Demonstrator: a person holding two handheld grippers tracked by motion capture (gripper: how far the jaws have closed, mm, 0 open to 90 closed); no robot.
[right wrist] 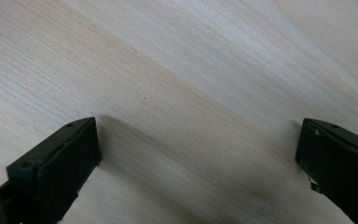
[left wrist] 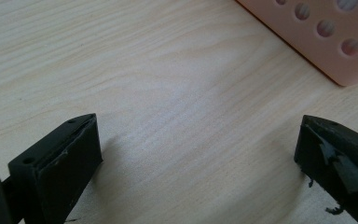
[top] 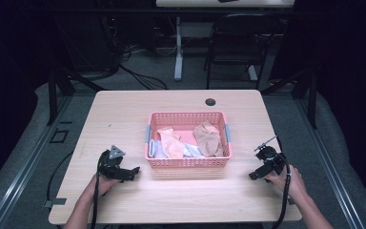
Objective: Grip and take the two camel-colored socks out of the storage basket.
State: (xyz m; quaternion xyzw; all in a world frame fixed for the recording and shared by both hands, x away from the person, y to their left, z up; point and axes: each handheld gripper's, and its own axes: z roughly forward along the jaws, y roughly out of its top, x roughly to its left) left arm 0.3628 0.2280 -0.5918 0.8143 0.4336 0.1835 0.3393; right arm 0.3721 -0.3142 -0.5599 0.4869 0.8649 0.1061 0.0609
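A pink perforated basket [top: 187, 163] stands in the middle of the wooden table [top: 124, 114]. Inside it lie a peach sock [top: 171, 141], a tan sock [top: 208, 138] and a white sock [top: 158, 150]. My left gripper [top: 128, 172] rests on the table to the left of the basket, jaws wide apart with nothing between them. In the left gripper view [left wrist: 198, 140] a corner of the basket [left wrist: 326, 37] shows at upper right. My right gripper [top: 256, 174] sits to the right of the basket, also open over bare wood [right wrist: 198, 140].
A round cable hole [top: 210, 101] lies near the table's far edge. A black chair [top: 238, 43] and a white table leg [top: 178, 52] stand behind the table. Cables trail from both grippers over the near edge.
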